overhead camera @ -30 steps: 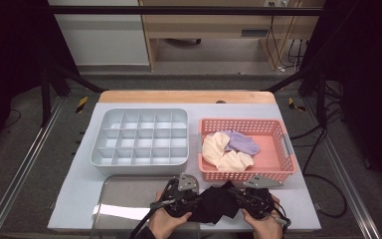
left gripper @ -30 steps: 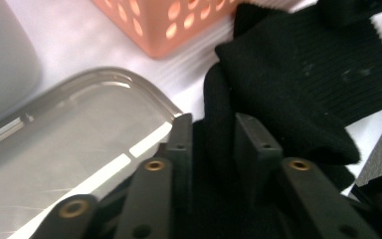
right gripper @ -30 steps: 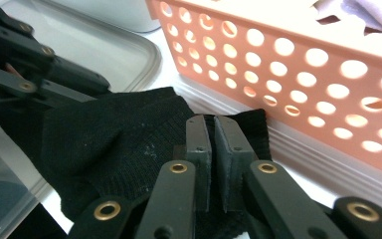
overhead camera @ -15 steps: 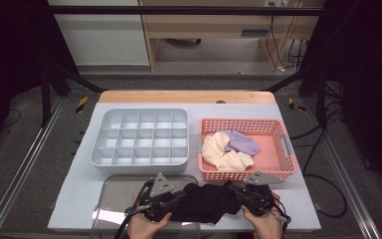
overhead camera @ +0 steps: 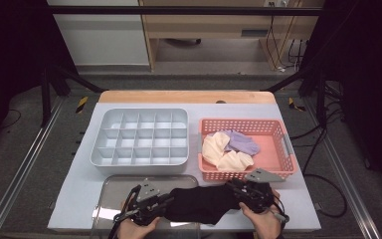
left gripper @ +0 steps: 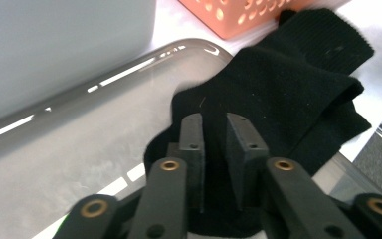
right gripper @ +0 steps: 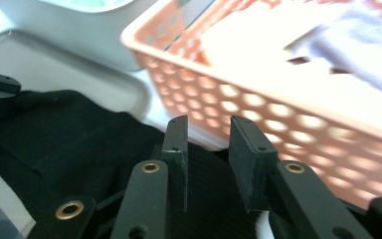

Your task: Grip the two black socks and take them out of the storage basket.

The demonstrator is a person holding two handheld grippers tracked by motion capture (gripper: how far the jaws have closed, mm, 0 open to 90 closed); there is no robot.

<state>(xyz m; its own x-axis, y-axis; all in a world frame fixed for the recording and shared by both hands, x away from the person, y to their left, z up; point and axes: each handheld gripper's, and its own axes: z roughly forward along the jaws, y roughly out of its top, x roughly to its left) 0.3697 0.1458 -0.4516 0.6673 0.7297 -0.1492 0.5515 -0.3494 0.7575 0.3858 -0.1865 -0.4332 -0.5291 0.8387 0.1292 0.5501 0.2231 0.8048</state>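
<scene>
A black sock [overhead camera: 199, 203] is shown spread at the near edge of the table [overhead camera: 79, 199], partly on a grey tray [overhead camera: 114, 191] and partly on the table surface just in front of a pink basket [overhead camera: 278, 149].

The sock is flanked by the left gripper [overhead camera: 163, 201] at one end and the right gripper [overhead camera: 235, 191] at the other. In the left gripper view, the sock [left gripper: 288, 94] is seen lying under and beyond the jaws, which stand slightly apart and have just been opening; fabric lies between them, unpressed. In the right gripper view, the jaws are likewise parted and have just been opening, with the sock [right gripper: 64, 144] beneath them and a gap visible between the pads.

Pale socks [overhead camera: 229, 149] are held in the basket. A grey divided box [overhead camera: 139, 137] stands to the left of the basket.
</scene>
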